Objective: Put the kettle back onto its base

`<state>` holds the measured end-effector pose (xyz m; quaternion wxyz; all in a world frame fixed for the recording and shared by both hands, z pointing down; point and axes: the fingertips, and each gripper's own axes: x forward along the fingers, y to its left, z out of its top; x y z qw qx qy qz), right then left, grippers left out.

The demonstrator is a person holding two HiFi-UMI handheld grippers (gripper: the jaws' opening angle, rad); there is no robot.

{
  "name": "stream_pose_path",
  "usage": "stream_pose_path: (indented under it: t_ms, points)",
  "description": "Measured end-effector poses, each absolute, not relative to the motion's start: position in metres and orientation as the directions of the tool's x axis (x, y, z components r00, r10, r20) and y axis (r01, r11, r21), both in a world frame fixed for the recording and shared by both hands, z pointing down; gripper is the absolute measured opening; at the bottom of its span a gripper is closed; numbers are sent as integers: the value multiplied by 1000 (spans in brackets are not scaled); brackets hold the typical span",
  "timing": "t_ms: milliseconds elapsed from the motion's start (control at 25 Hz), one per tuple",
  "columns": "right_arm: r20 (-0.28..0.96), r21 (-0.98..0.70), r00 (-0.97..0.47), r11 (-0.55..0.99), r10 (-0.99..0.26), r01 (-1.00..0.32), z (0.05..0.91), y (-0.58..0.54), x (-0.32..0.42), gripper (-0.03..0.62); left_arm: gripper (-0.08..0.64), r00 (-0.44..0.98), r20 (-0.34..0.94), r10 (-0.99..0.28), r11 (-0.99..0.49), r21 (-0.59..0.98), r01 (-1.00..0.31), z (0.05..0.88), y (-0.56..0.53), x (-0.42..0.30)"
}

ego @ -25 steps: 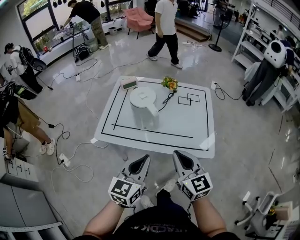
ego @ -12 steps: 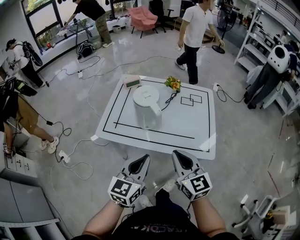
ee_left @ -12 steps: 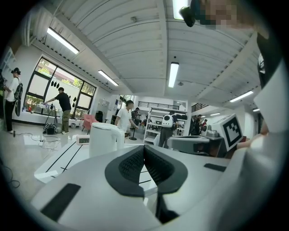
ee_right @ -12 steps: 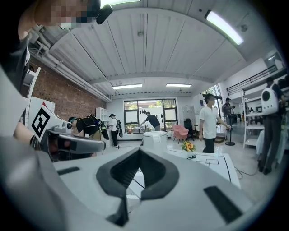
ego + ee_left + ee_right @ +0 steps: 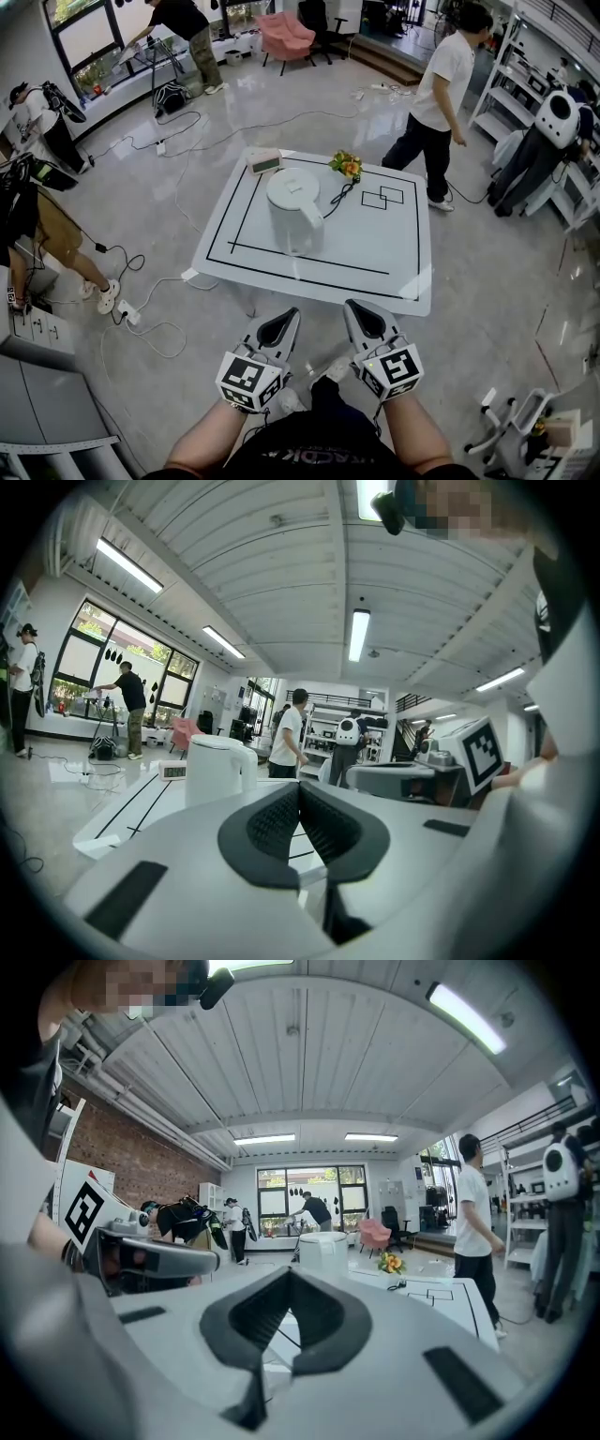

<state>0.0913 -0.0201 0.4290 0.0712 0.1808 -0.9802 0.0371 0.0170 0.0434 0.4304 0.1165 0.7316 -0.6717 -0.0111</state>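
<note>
Found the tall white plastic electric kettle (image 5: 293, 211) upright on the white square table with black tape lines (image 5: 403, 272), in the far-left quarter, just inside the taped border and near the small white digital clock (image 5: 264, 162) at the far-left corner. Traced a thin black power cord (image 5: 337, 197) from the kettle's foot toward the orange-and-yellow flower bunch (image 5: 343, 166) at the far edge. Could not make out the base itself under the body; judged a seat on it likely from the cord ending at the foot, but could not settle it. Fitted either a kettle seated and waiting for a lift, or one already set back. Held the left gripper (image 5: 284, 319) and the right gripper (image 5: 360, 312) low, short of the near edge and well apart from the kettle, with the black ribbed pads (image 5: 272, 822) of each pressed together on nothing. For any handling from here, judged best: tongs spread well ahead of arrival, a firm pinch on the curved handle (image 5: 249, 761), body upright throughout, cord left slack, and at any setting-down the foot centred and flat, not tilted onto a rim.
</note>
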Motion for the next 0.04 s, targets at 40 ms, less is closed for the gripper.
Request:
stream_pose_path:
  t_ms: [40]
  points:
    - [154, -47, -924, 932, -350, -360, 429, -20, 92, 0, 5, 99, 140, -985, -72, 184, -980, 430, 44, 17]
